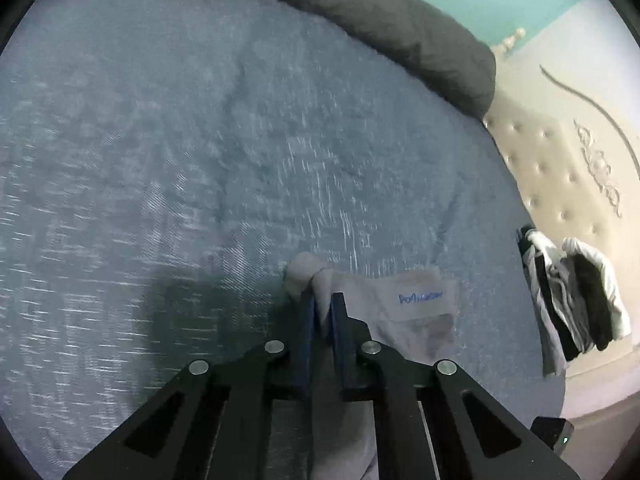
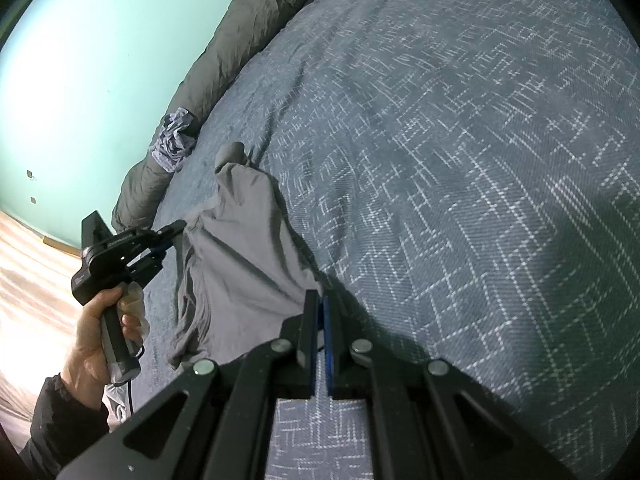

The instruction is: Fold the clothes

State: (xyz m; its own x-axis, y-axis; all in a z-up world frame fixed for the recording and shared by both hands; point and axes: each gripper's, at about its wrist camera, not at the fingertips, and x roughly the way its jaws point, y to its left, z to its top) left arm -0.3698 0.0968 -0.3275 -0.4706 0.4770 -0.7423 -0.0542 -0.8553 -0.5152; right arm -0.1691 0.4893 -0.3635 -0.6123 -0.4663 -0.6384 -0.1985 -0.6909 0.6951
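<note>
Lay spread on the bed (image 2: 440,140): grey garment (image 2: 240,240). Pinched one bunched corner between the left gripper (image 1: 323,304) pads. Clamped the near edge in the right gripper (image 2: 320,300), jaws almost together. Folded pile (image 1: 572,304) well apart, by the headboard (image 1: 560,168).

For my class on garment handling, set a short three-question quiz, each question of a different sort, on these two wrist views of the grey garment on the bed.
1. True or false: both grippers are shut on the grey garment.
2. Multiple choice: the stack of folded clothes in the left wrist view lies A) by the padded headboard, B) on the floor, C) on the dark bolster.
3. Fill in: the crumpled patterned cloth rests against the dark ____.

Key
1. True: the left gripper and the right gripper each pinch an edge.
2. A
3. bolster
</note>
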